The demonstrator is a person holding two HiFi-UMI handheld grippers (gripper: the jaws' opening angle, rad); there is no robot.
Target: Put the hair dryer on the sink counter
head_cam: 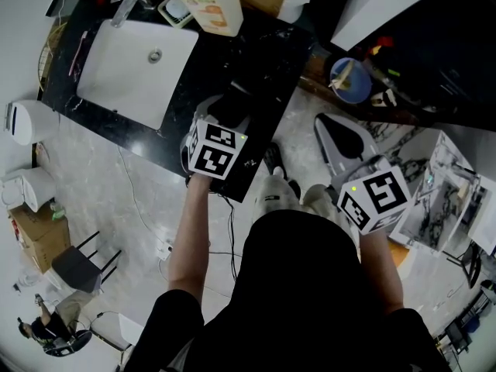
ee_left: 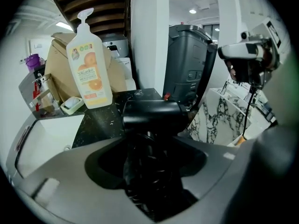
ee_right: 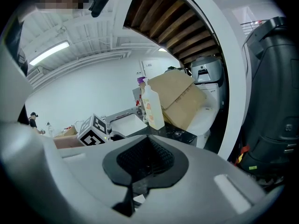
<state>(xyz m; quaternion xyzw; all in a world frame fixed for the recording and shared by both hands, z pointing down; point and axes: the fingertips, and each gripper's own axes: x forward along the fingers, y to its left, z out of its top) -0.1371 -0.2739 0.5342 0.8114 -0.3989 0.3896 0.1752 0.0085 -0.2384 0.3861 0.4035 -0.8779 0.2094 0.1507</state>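
Observation:
The black hair dryer (head_cam: 232, 103) lies on the black sink counter (head_cam: 271, 45) near its front edge, right of the white basin (head_cam: 136, 68). My left gripper (head_cam: 219, 134) reaches over that edge onto it. In the left gripper view the dryer's body (ee_left: 152, 115) lies crosswise just past the jaws and its dark handle runs down between them. The left gripper (ee_left: 149, 146) stands open, with dark gaps beside the handle. My right gripper (head_cam: 372, 196) hangs off to the right above the floor, away from the counter. The right gripper (ee_right: 145, 160) has its ribbed pads together and nothing between them.
A large pump bottle of soap (head_cam: 211, 2) and a small soap dish (head_cam: 177, 10) stand at the counter's back, before a cardboard box (ee_left: 58, 64). A tall dark bin (ee_left: 189, 64) stands right of the counter. A blue bowl (head_cam: 349, 80), a chair (head_cam: 77, 268) and white appliances (head_cam: 27, 121) surround it.

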